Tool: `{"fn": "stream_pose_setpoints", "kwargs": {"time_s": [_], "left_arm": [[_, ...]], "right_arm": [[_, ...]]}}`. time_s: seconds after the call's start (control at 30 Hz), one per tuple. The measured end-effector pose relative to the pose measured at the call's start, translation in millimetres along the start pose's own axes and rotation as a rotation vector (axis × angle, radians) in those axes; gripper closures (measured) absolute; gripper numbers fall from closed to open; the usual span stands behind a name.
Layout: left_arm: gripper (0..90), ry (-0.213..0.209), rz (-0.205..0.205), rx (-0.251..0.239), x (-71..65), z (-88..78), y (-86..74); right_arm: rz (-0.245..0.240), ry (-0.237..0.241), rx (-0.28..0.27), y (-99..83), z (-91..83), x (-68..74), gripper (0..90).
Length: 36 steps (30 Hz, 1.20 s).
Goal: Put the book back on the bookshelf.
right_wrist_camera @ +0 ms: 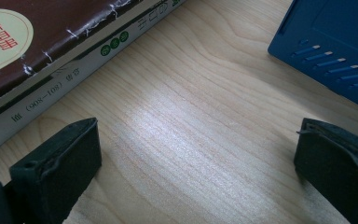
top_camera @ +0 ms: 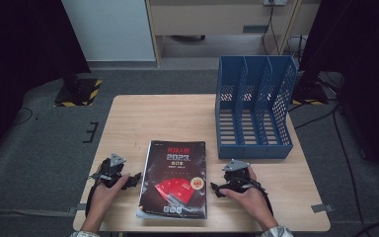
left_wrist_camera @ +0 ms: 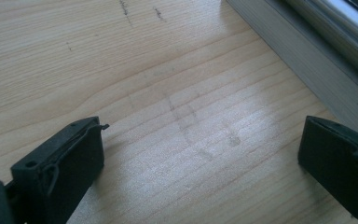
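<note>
Book [top_camera: 173, 180] between your two hands — that is where things stand. It lies flat on the wooden table [top_camera: 172, 118], near the front edge, dark cover up with red and white lettering and a round sticker low on the cover. Your left gripper [top_camera: 128, 180] rests on the table just to the left of the book, and your right gripper [top_camera: 216, 190] rests just to its right; neither touches it.

Look along your left gripper [left_wrist_camera: 200, 154] in the left gripper view: both black jaws are spread wide, with bare wood grain between them, and the book's page edge [left_wrist_camera: 303, 56] runs along the upper right, close to the right-hand jaw but apart from it. Nothing is pinched.

Your right gripper [right_wrist_camera: 198, 154] in the right gripper view is likewise spread wide over bare wood. The book's spine and cover [right_wrist_camera: 51, 51] sit at the upper left, with the round sticker at the corner, and the blue file rack [right_wrist_camera: 331, 42] shows at the upper right — the jaws lie between the two, touching neither.

From the high view, the blue file rack [top_camera: 254, 106] stands upright on the far right part of the table, its three slots open toward you and its perforated dividers vertical. It is well apart from the book, and your right hand [top_camera: 249, 197] lies just in front of its near edge
</note>
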<state>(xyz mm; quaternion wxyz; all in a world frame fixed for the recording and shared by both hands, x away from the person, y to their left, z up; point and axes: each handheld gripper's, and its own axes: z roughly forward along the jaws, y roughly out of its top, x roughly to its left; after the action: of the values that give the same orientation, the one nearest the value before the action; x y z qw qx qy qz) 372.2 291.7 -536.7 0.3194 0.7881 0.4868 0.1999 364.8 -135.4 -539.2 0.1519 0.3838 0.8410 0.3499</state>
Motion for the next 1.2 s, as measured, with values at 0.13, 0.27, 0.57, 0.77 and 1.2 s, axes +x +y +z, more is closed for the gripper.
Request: {"fn": "stream_pose_setpoints", "kwargs": {"time_s": [0.13, 0.27, 0.57, 0.77, 1.2], "left_arm": [[0.3, 0.001, -0.001, -0.002, -0.3, -0.1, 0.1], [7.2, -0.012, -0.011, -0.014, 1.8, -2.1, 2.4], [11.7, -0.029, -0.054, -0.096, 7.7, -14.2, 7.7], [16.4, -0.024, -0.061, -0.116, 3.8, -22.9, 12.8], [24.2, -0.083, -0.002, -0.131, -21.3, -33.2, 22.7]], "right_arm": [[-0.002, -0.001, -0.001, -0.3, -0.5, 0.2, 1.8], [0.001, 0.001, -0.006, -0.3, -0.7, 0.4, 3.3], [0.012, 0.008, -0.019, 4.1, -7.6, 1.6, 17.8], [0.011, 0.026, -0.054, 8.4, -15.6, 5.8, 26.3], [0.018, 0.115, -0.105, 18.9, -24.8, 16.6, 24.2]]}}
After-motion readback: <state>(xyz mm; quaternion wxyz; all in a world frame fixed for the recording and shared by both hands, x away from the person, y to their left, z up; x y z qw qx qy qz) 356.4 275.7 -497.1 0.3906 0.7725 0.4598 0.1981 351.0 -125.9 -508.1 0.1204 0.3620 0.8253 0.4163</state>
